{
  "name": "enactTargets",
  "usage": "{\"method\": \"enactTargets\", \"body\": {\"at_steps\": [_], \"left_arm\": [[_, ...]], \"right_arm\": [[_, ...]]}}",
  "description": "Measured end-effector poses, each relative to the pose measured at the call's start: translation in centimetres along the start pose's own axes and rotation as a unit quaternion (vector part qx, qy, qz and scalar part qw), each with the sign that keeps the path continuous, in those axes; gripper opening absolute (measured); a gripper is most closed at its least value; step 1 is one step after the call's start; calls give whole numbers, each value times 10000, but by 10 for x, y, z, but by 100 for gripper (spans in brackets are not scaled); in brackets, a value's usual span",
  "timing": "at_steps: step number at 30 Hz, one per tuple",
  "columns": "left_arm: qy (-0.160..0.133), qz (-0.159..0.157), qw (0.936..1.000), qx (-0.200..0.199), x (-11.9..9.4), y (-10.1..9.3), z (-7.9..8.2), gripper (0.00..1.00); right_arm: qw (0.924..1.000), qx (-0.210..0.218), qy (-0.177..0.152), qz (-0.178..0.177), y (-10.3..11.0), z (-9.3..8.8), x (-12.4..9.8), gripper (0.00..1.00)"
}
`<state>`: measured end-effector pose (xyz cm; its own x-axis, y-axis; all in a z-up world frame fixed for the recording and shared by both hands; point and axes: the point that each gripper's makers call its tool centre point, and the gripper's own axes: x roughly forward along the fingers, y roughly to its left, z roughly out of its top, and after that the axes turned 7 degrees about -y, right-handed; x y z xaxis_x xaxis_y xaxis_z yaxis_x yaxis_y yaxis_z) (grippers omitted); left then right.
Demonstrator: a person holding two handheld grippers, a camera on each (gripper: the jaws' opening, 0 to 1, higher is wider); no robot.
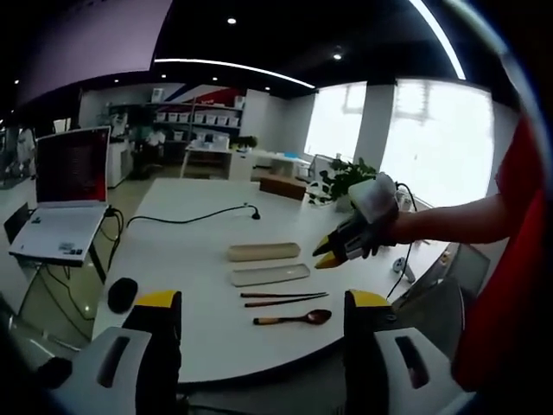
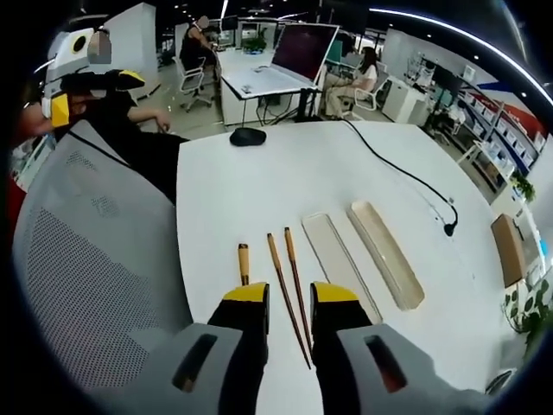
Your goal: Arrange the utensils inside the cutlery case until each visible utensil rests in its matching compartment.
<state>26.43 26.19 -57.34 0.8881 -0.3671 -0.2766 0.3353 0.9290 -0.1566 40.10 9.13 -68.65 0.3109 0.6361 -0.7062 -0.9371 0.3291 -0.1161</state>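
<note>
On the white tabletop (image 1: pixel 199 259) I see the beige oblong cutlery case base (image 1: pixel 263 252), its flat lid (image 1: pixel 270 275) just beside. Past the lid lie two dark wooden chopsticks (image 1: pixel 283 298), then the brown wooden spoon (image 1: pixel 294 319). My left gripper (image 1: pixel 263 324) has fingers wide apart, nothing held. My right gripper (image 2: pixel 288 298) fingers are narrowly parted over the chopsticks, gripping nothing.

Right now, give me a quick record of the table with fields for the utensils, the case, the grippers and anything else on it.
utensils: wooden spoon and chopsticks, on the white table, outside the case
case: base and lid, side by side, both empty
left hand-held gripper: open, holding nothing
right hand-held gripper: open, above the utensils
other: mouse, black cable
</note>
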Motion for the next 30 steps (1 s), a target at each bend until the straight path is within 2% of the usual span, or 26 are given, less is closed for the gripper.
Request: {"method": "enactTargets", "body": {"at_steps": [5, 8, 19, 24, 30], "left_arm": [[8, 76, 10000, -30, 0, 7, 0, 78], [5, 122, 9999, -45, 0, 12, 0, 78], [-28, 96, 9999, -22, 4, 14, 4, 78], [-7, 16, 10000, -32, 3, 12, 4, 78], [149, -156, 9998, -36, 2, 13, -6, 78]], "right_arm": [[9997, -118, 170, 145, 0, -3, 15, 14], [9996, -132, 159, 208, 0, -2, 22, 14], [9977, -287, 448, 416, 6, -16, 45, 12], [9963, -409, 574, 499, 8, -16, 50, 11], [9940, -597, 758, 522, 7, -20, 57, 10]]}}
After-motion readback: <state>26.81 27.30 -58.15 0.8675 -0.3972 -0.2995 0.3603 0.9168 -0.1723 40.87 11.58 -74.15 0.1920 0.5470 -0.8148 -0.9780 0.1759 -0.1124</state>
